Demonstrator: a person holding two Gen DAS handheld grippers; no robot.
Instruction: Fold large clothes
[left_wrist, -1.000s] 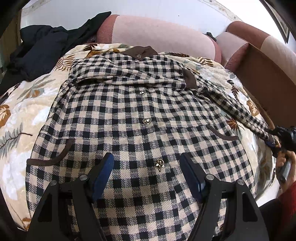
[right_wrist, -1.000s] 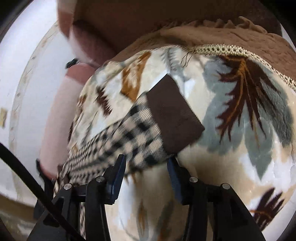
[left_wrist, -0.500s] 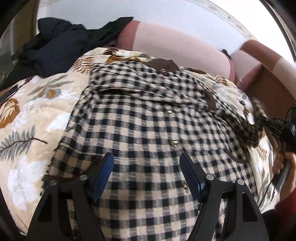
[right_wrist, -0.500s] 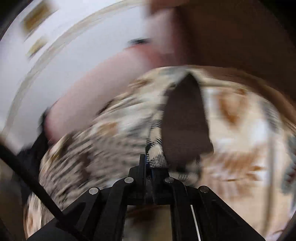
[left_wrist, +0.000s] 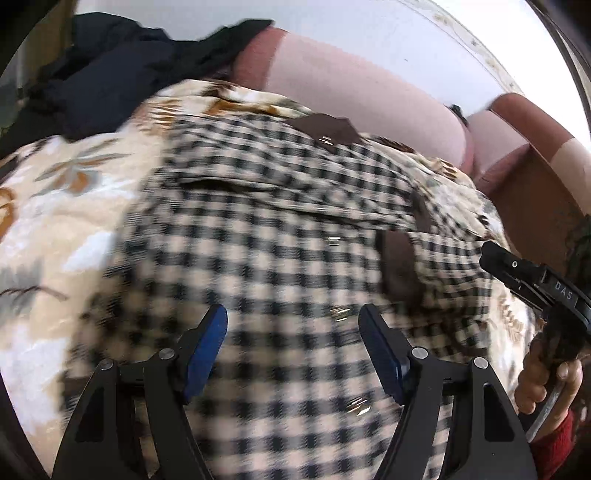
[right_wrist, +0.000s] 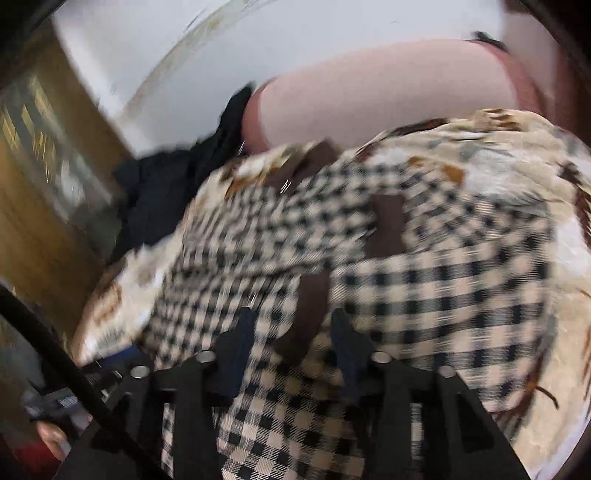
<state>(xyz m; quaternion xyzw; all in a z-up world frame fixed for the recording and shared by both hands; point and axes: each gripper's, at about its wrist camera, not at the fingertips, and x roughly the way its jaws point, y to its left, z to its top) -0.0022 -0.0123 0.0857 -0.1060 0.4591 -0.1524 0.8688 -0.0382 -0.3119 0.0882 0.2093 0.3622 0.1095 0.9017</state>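
Note:
A beige-and-black checked coat (left_wrist: 258, 258) with gold buttons and a brown collar (left_wrist: 325, 129) lies face up on a floral blanket (left_wrist: 55, 221). Its right sleeve is folded in over the front, brown cuff (left_wrist: 399, 266) near the middle. My left gripper (left_wrist: 291, 317) hovers open over the coat's lower front with nothing between its fingers. My right gripper (left_wrist: 495, 258), held by a hand, sits at the coat's right side. In the right wrist view, the right gripper (right_wrist: 293, 321) has jaws opening, and the brown cuff (right_wrist: 306, 314) lies loose between its fingers.
The blanket covers a sofa seat with a pink backrest (left_wrist: 351, 92) behind and a brown armrest (left_wrist: 535, 177) at the right. Dark clothes (left_wrist: 110, 74) are piled at the back left. Wooden furniture (right_wrist: 37, 221) stands beyond the sofa's left end.
The right gripper shut on the sleeve's cuff, swung it from the blanket at the right across onto the coat's front, then parted its jaws. The left gripper drifted left over the coat.

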